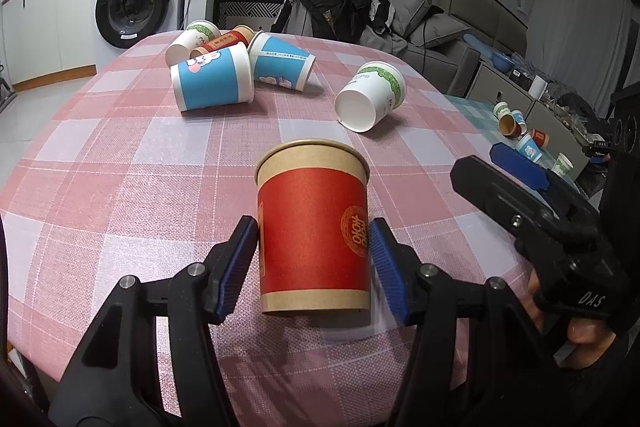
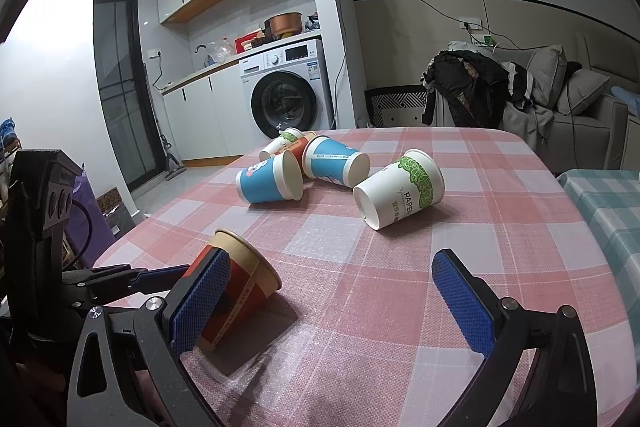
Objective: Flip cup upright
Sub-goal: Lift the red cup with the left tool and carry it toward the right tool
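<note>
A red and brown paper cup (image 1: 314,231) sits between the blue pads of my left gripper (image 1: 314,259), which is shut on it. In the right wrist view the same cup (image 2: 244,275) is tilted, rim up and away, its base just above the pink checked tablecloth (image 2: 400,287). My right gripper (image 2: 332,303) is open and empty, to the right of the cup; it also shows in the left wrist view (image 1: 520,203) at the right edge.
Several cups lie on their sides further back: a white and green one (image 1: 370,95), two blue ones (image 1: 212,77) (image 1: 280,61), and others behind. A second table (image 1: 520,131) with small cups stands right. A washing machine and a sofa are beyond.
</note>
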